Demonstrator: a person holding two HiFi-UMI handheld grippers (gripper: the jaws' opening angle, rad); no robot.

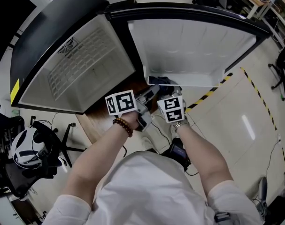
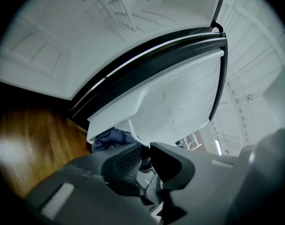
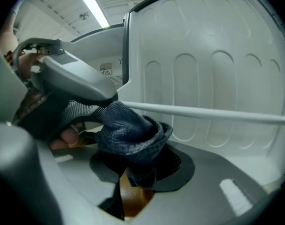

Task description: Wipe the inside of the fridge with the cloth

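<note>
1. A person's forearms reach forward; a brown bead bracelet (image 1: 123,126) rings the left wrist.
2. The right tongs (image 3: 140,172) pinch a bunched dark blue woven cloth (image 3: 130,132), which bulges above their pads.
3. The left tongs (image 2: 146,163), just beside the right, are almost pressed together, nipping an upper fold of the cloth.
4. The cloth sits at the lower edge of the open door's white ribbed inner liner (image 1: 194,46), in front of the left end of a white shelf rail (image 3: 203,115).
5. Left of the door, the small black fridge (image 1: 57,18) stands open, a white wire rack (image 1: 86,62) in its white cavity. A brown wooden board (image 1: 93,123) shows beneath it.
6. To the right, yellow-and-black tape (image 1: 212,90) crosses the pale floor.
</note>
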